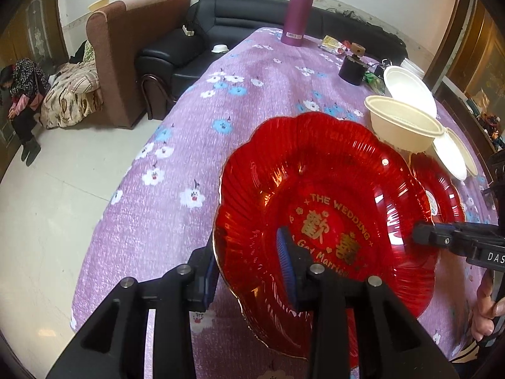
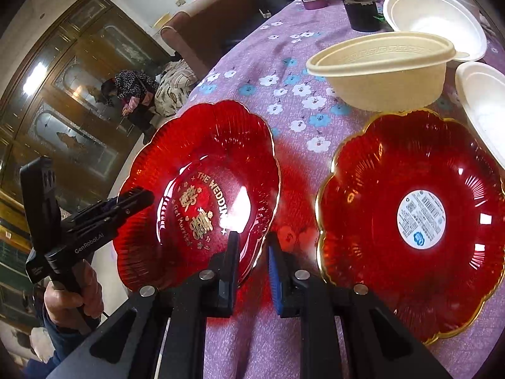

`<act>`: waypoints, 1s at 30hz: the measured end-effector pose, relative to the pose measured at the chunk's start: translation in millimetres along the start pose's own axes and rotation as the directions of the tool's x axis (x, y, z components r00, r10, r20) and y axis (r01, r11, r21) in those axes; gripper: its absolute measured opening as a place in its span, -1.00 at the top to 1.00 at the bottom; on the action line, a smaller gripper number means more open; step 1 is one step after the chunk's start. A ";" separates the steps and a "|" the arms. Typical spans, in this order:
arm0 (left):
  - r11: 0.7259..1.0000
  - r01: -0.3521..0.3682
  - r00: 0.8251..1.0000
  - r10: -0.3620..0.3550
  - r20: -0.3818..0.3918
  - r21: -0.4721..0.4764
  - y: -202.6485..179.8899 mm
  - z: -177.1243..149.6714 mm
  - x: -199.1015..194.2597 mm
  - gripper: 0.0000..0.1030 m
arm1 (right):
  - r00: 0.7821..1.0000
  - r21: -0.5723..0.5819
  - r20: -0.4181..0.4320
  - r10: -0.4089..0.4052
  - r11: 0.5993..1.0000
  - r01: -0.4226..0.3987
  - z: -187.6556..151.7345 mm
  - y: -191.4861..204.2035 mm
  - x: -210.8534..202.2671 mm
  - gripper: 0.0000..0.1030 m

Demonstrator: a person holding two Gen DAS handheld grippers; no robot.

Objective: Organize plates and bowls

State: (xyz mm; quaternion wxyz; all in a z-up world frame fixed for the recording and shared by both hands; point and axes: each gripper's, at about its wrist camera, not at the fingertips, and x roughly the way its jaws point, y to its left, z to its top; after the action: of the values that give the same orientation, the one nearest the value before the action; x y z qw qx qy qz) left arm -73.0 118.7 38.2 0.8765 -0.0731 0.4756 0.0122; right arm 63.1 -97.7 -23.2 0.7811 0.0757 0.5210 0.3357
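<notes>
A red scalloped plate with gold "THE WEDDING" lettering is tilted above the purple flowered tablecloth, its left part past the table edge. My left gripper is shut on its left rim, one finger outside and the blue pad inside. My right gripper is shut on the opposite rim. A second red plate with a white sticker lies flat to the right. Behind it stand a cream bowl and a white bowl.
More white dishes lie at the right edge. A purple flask and a black jar stand at the table's far end. Beyond the left table edge are floor, a brown armchair, a black sofa and a seated person.
</notes>
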 end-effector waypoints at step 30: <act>0.928 0.166 0.976 -0.202 0.077 0.333 -188.0 -30.4 -37.8 0.19 | 0.914 0.274 0.370 -0.167 0.960 0.064 -106.7 -143.6 -149.5 0.61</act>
State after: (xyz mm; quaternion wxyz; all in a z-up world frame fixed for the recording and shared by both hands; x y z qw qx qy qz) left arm -101.9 -69.7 75.4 0.8988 0.0285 0.4129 -0.1446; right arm 0.2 -322.2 -23.9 0.8712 0.2101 0.3978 0.1967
